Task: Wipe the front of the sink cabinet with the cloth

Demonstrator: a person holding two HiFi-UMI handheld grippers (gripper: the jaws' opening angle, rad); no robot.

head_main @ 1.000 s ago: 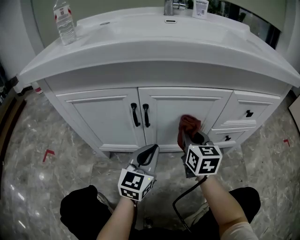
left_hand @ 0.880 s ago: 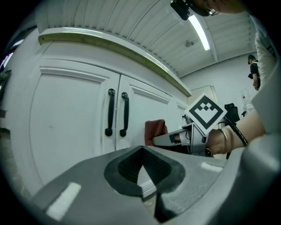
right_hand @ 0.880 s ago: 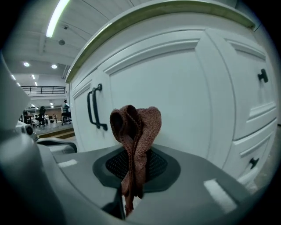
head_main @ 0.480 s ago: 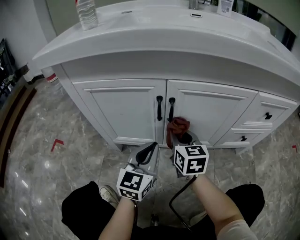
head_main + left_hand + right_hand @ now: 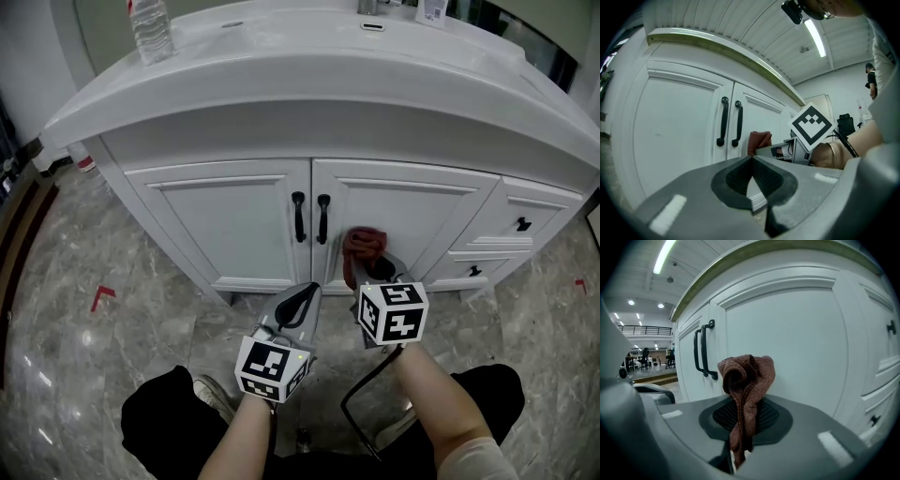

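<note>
The right tool [image 5: 373, 272] is clamping the red cloth [image 5: 363, 246], its jaws pinching the bunched fabric. It is holding the cloth up at the cabinet's [image 5: 234, 220] right door [image 5: 412, 211], at 4 o'clock from the two black handles [image 5: 323, 217]. Whether cloth and door are touching cannot be told. The left tool [image 5: 302, 302] is hovering at 8 o'clock from the right tool, its jaws pressed together on nothing, clear of the cabinet.

Bottle [image 5: 150, 33] on counter [image 5: 309, 89] left, cloth [image 5: 364, 246] before right door [image 5: 417, 220], drawers [image 5: 523, 225] further right.
</note>
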